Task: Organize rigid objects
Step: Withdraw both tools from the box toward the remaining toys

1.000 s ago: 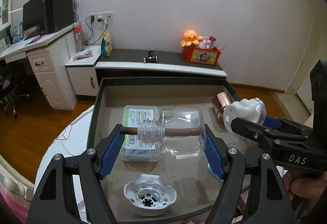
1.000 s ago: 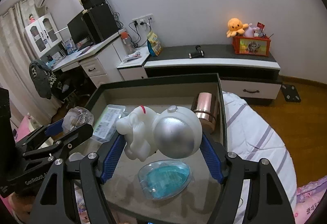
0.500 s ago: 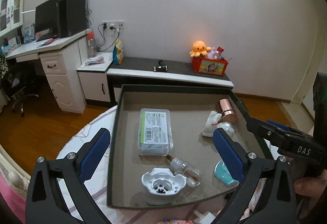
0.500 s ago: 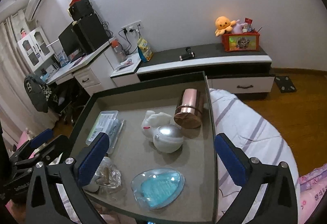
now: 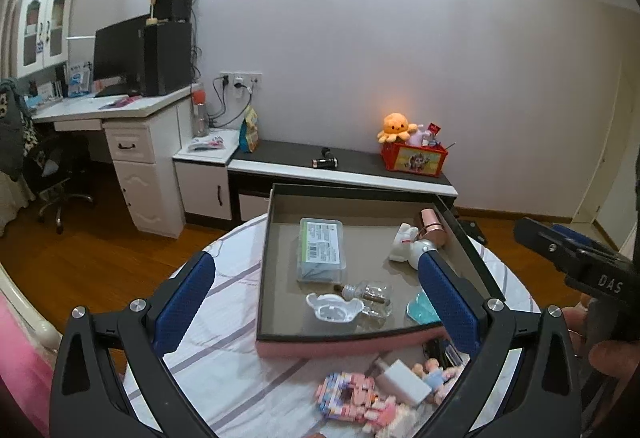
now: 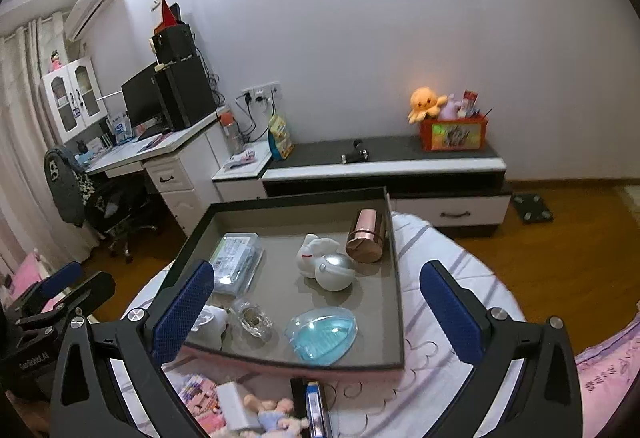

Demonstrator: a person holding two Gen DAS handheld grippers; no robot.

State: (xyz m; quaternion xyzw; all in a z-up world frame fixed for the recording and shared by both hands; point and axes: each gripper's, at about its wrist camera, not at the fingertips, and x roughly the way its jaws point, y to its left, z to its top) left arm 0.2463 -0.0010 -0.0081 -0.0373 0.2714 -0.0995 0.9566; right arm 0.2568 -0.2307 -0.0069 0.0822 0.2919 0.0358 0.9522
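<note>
A dark-rimmed tray [image 5: 266, 262] [image 6: 394, 278] sits on the round table. In it lie a labelled clear case [image 5: 322, 250] [image 6: 236, 266], a glass bottle [image 5: 368, 296] [image 6: 254, 320], a white flower-shaped lid [image 5: 332, 308], a white astronaut figure [image 5: 404, 248] [image 6: 332, 266], a rose-gold cylinder [image 5: 432, 228] [image 6: 366, 242] and a blue egg-shaped shell [image 5: 420, 308] [image 6: 322, 334]. My left gripper [image 5: 316, 262] [image 6: 76, 278] hangs open above the tray's near edge, holding nothing. My right gripper [image 6: 316, 270] [image 5: 536, 234] is open and empty too, back from the tray.
The table wears a striped cloth [image 5: 224, 318]. In front of the tray lie a pink block toy [image 5: 352, 398], a white charger [image 5: 402, 384], a small doll [image 5: 434, 374] and a dark blue-edged item [image 6: 316, 406]. A low cabinet [image 5: 344, 170] and a desk stand behind.
Both grippers opened and drew back and up from the tray. The left let go of the glass bottle, the right let go of the astronaut; both now lie in the tray.
</note>
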